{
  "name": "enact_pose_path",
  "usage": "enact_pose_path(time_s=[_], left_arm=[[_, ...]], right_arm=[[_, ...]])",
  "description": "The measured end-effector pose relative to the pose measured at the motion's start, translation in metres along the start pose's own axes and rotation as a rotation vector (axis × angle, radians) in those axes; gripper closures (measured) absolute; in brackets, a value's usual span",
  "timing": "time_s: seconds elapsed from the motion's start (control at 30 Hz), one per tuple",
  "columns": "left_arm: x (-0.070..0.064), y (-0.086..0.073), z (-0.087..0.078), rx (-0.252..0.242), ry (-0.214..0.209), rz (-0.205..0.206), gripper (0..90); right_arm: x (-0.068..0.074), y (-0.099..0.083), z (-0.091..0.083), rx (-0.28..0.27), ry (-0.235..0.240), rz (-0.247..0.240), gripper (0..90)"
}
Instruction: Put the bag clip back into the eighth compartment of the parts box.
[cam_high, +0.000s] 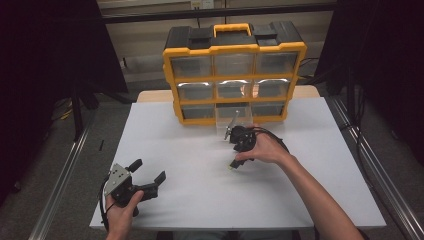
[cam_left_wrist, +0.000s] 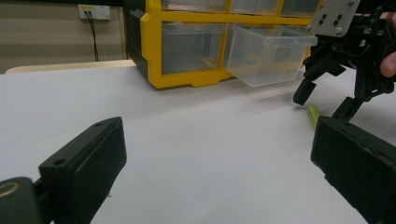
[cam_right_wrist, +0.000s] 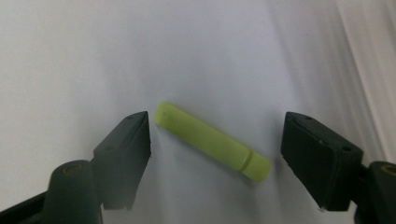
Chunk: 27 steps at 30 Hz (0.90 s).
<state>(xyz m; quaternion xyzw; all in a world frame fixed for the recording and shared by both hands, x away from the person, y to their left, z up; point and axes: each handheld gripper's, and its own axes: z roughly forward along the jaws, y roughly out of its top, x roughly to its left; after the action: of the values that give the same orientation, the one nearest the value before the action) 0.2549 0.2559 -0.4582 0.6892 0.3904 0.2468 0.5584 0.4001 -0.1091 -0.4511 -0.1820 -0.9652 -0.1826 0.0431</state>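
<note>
My right tongs (cam_right_wrist: 212, 161) hang parted astride the green stick (cam_right_wrist: 212, 141), which lies flat on the table (cam_high: 190, 165) slanting ten to four; closing askew could flick it away, I judge; my left tongs (cam_high: 148, 173) idle parted at seven o'clock.

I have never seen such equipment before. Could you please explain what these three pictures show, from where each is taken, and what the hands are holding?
A person sits at a white table and holds a hand tool with two black jaws in each hand. The high view looks down from above. The other two views come from cameras riding on each tool. The left gripper rests near the table's front edge, jaws open and empty. The right gripper points down over a small yellow-green stick lying on the table; its open jaws stand on either side of the stick without touching it. Behind stands a yellow drawer cabinet, with one clear drawer pulled out at the bottom.
</note>
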Motion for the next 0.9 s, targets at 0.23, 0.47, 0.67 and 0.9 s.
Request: enact_pose_path(time_s=[0.23, 0.47, 0.67, 0.9], left_arm=[[0.0000, 0.0001, -0.0001, 0.000, 0.001, 0.001, 3.6], [-0.0002, 0.0000, -0.0001, -0.004, 0.002, -0.003, 3.6], [-0.0001, 0.0001, -0.0002, -0.005, 0.002, -0.003, 3.6], [-0.0012, -0.0001, 0.0006, -0.021, 0.009, -0.026, 3.6]], right_arm=[[0.0020, 0.0011, 0.0026, 0.011, -0.005, 0.006, 29.0], [0.0015, 0.0008, 0.0054, 0.009, -0.009, -0.027, 36.4], [0.0035, 0.0007, 0.0044, 0.015, 0.012, -0.054, 45.4], [0.0053, -0.0008, 0.0032, 0.017, 0.022, -0.051, 56.3]])
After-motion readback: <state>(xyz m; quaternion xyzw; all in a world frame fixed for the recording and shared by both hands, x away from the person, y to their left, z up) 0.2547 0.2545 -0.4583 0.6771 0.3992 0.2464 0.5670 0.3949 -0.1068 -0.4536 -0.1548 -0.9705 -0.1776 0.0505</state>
